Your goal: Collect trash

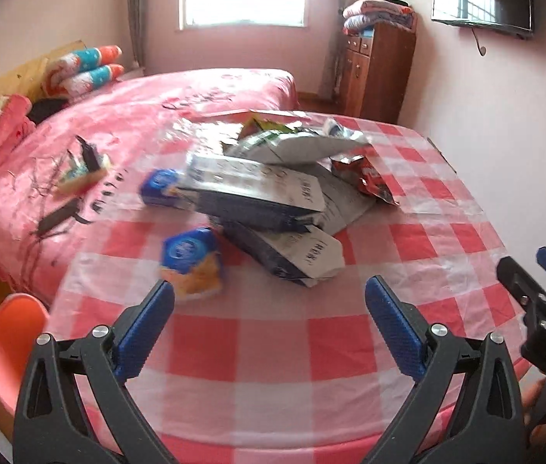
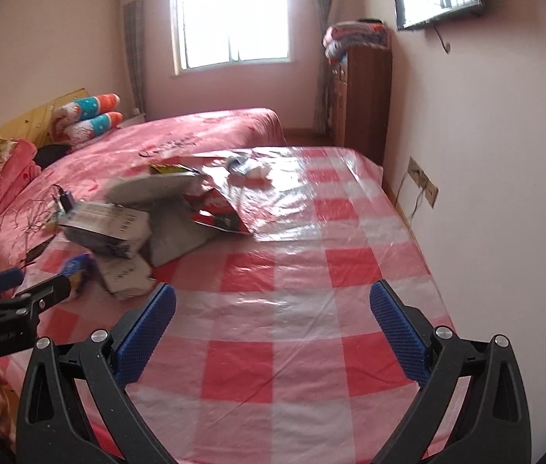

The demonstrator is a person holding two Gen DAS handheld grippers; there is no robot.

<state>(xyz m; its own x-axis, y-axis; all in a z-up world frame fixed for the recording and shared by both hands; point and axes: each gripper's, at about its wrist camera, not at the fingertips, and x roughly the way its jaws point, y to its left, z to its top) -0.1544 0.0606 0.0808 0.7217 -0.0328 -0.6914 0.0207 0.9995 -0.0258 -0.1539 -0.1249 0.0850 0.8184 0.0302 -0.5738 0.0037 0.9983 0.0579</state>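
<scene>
Approach step: both grippers hovering wide apart, holding nothing, short of the trash pile.
Left gripper (image 1: 269, 294) is facing the blue-and-yellow wrapper (image 1: 189, 261); right gripper (image 2: 273, 297) is facing bare checked surface (image 2: 311, 270). Next: advancing, closing on 1 wrapper. Motion blur is hiding labels; no bin showing.

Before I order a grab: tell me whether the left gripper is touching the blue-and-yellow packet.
Apart. In the left wrist view, the open left gripper hangs short of the blue-and-yellow packet, with checked tablecloth showing between the packet and the nearer fingertip.
</scene>
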